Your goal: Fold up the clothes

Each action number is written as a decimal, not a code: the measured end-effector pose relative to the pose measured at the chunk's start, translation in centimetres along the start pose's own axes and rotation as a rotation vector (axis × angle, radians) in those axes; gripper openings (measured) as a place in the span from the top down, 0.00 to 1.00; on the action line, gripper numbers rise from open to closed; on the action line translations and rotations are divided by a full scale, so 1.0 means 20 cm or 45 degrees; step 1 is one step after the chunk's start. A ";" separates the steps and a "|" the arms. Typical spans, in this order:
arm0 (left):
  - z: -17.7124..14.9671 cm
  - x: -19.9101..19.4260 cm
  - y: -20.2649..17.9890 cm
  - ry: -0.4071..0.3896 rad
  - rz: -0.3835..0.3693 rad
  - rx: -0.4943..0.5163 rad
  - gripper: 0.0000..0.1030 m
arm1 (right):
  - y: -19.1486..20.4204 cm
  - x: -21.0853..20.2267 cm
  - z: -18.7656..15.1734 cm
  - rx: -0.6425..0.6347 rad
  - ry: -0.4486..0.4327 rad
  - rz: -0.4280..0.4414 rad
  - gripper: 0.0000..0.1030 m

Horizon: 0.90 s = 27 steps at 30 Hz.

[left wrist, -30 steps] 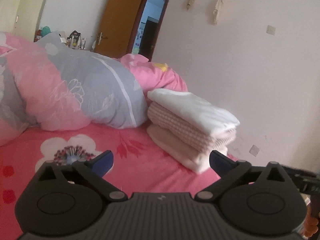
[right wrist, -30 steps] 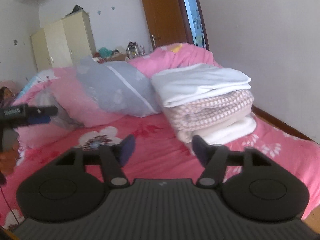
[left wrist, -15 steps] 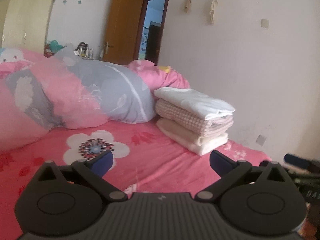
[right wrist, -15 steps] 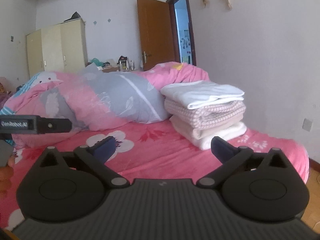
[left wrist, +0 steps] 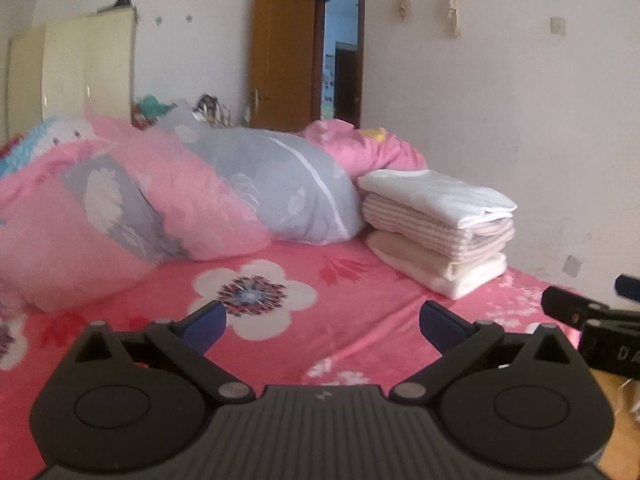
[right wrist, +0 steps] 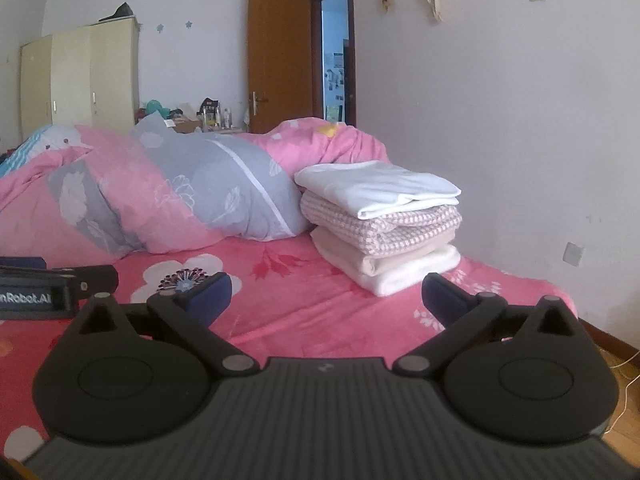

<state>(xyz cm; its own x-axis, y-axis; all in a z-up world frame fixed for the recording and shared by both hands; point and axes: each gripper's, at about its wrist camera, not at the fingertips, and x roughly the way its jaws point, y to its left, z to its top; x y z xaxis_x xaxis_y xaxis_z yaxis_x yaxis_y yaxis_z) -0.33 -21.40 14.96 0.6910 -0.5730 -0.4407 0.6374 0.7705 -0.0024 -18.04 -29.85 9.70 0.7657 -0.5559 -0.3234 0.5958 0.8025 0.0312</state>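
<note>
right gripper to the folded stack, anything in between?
Nothing: only bare pink floral bedsheet between the open right gripper and the stack of folded white and pink-checked clothes, right wrist view.

Folded stack [right wrist: 380, 228] on bed [right wrist: 304, 300], near wall [right wrist: 500, 120]. Bunched duvet [right wrist: 168, 200] left of it. Open door [right wrist: 280, 56] behind.

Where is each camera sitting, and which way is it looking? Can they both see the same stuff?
Left wrist: sits on the left gripper, looks along its open fingers across the pink bed to the folded clothes stack; the right gripper's tip pokes in at the right edge.
Right wrist: sits on the right gripper, also open and empty, facing the same stack; the left gripper shows at the left edge.
Shared: stack, quilt, wardrobe, open door.
</note>
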 end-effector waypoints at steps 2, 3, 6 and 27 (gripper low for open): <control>0.00 -0.01 -0.01 -0.004 -0.003 0.021 0.00 | 0.02 0.00 0.00 -0.005 0.001 0.001 0.01; 0.00 -0.01 -0.01 -0.004 -0.005 0.033 0.00 | 0.02 0.00 0.00 -0.002 0.004 -0.007 0.01; 0.01 -0.03 -0.03 -0.006 -0.005 0.070 0.00 | 0.04 -0.01 0.01 0.010 0.016 -0.046 0.01; 0.05 -0.08 -0.04 -0.042 -0.035 0.050 0.00 | 0.04 -0.07 0.04 -0.029 0.017 -0.238 0.01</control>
<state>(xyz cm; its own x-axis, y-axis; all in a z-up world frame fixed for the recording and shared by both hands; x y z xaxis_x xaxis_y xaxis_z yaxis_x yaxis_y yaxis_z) -1.68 -21.45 16.63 0.6833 -0.6032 -0.4114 0.6689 0.7430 0.0217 -18.43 -28.50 11.02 0.6390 -0.6930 -0.3339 0.7216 0.6903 -0.0519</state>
